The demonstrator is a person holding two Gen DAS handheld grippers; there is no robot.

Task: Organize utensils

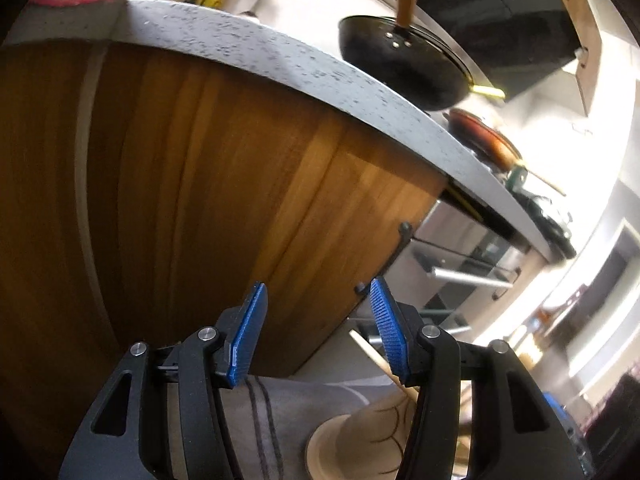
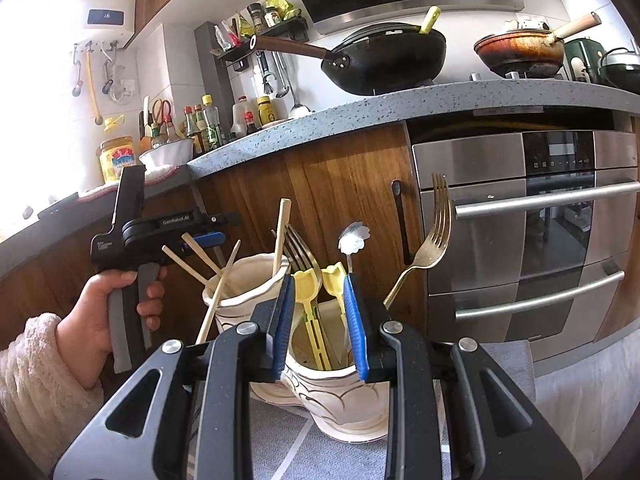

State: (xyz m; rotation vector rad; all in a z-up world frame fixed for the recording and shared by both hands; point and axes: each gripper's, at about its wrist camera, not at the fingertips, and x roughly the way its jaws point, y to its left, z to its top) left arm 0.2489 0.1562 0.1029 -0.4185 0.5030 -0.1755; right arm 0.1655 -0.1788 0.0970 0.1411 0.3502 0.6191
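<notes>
Two cream ceramic holders stand on a grey cloth (image 2: 508, 364) before the cabinets. The near holder (image 2: 340, 404) contains yellow-handled utensils (image 2: 306, 292), a flower-topped spoon (image 2: 354, 236) and a gold fork (image 2: 434, 224) that leans to the right. My right gripper (image 2: 320, 320) sits over its mouth, and its pads touch the yellow handles on both sides. The far holder (image 2: 248, 280) carries several wooden chopsticks (image 2: 218, 300). A hand holds my left gripper (image 2: 228, 228) just above it. In the left wrist view that gripper (image 1: 318, 286) is open and empty, with the holder rim (image 1: 340, 440) and one chopstick (image 1: 372, 354) below it.
A wooden cabinet door (image 1: 200, 200) fills the space ahead of the left gripper, under a speckled grey counter (image 2: 360, 116). The counter bears a black wok (image 2: 384, 60), a rusty pan (image 2: 520, 52) and bottles (image 2: 208, 124). A steel oven (image 2: 520, 232) stands to the right.
</notes>
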